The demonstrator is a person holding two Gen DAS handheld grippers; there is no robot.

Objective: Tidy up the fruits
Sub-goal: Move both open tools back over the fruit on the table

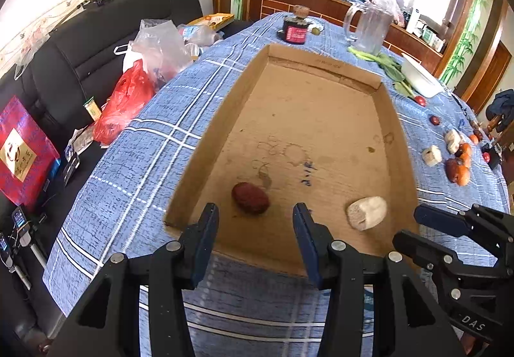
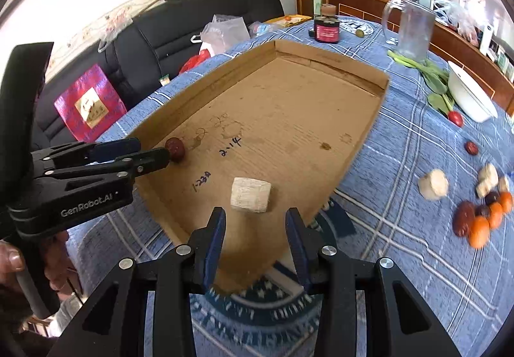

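A shallow cardboard tray [image 1: 208, 145] [image 2: 205, 90] lies on the blue checked tablecloth. On its floor rest a dark red date [image 1: 250, 198] [image 2: 175, 148] and a white fibrous chunk [image 1: 366, 212] [image 2: 250, 195]. My left gripper [image 1: 255, 208] [image 2: 154, 153] is open, and the date lies loose just past its tips, untouched by the pads. Open too is my right gripper [image 2: 255, 215] [image 1: 408, 227], with the white chunk lying free just beyond its fingers. To the right of the tray sits a heap of orange and dark red fruits [image 1: 457, 166] [image 2: 482, 215] with more white chunks [image 1: 432, 155] [image 2: 433, 185].
At the table's far end stand a dark jar [image 1: 295, 29], a glass pitcher [image 1: 369, 26] [image 2: 412, 32], leafy greens [image 2: 433, 81] and a white bowl [image 1: 420, 77] [image 2: 469, 97]. A black sofa [image 1: 96, 45] with plastic bags [image 1: 128, 103] runs along the left. A hand [image 2: 13, 260] holds the left gripper's handle.
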